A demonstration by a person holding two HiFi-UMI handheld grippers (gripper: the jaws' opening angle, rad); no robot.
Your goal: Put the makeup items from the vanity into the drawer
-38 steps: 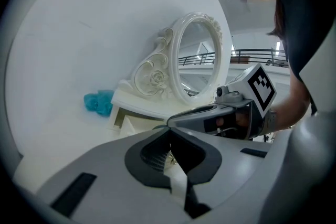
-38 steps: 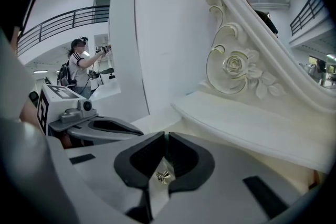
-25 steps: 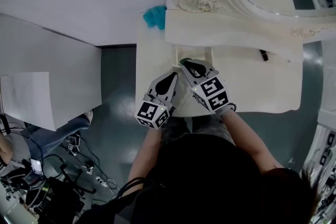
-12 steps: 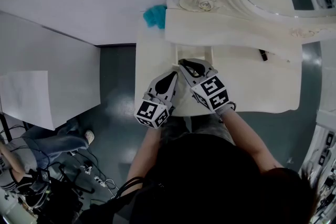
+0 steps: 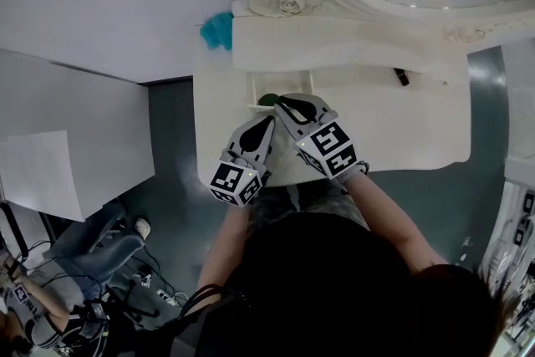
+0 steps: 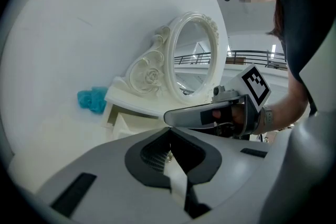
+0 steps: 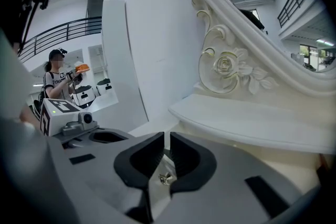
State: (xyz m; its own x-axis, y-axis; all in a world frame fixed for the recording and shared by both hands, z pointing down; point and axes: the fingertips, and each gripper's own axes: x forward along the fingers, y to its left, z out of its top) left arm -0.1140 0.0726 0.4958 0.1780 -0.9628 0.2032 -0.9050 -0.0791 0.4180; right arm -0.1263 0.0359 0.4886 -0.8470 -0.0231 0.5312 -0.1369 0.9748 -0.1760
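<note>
Drawer point(image 5: 284, 84) stands pulled open at the near middle of the cream table point(image 5: 418, 130), under the raised shelf. In the head view both claws sit at its 6 o'clock side, closest to the person. The left claw point(image 5: 267, 123) is closed, its two jaws meeting at the tips with nothing between them, and its tip lies just short of the drawer opening. At its 3 o'clock, the right claw point(image 5: 288, 102) reaches a little further, its tip over the drawer's near edge. Its jaws are drawn almost together, leaving only a thin slit, and nothing shows in that slit. A dark green patch point(image 5: 268, 99) lies at 9 o'clock of that tip, inside the opening; what it is cannot be made out. Further back, at 2 o'clock from the claws and well apart from them, a small dark makeup item point(image 5: 401, 77) lies on the tabletop just beside the shelf point(image 5: 334, 46). Beyond the shelf rises the carved mirror frame point(image 5: 280, 2). A teal object point(image 5: 216, 31) sits at the table's far corner at 11 o'clock.
</note>
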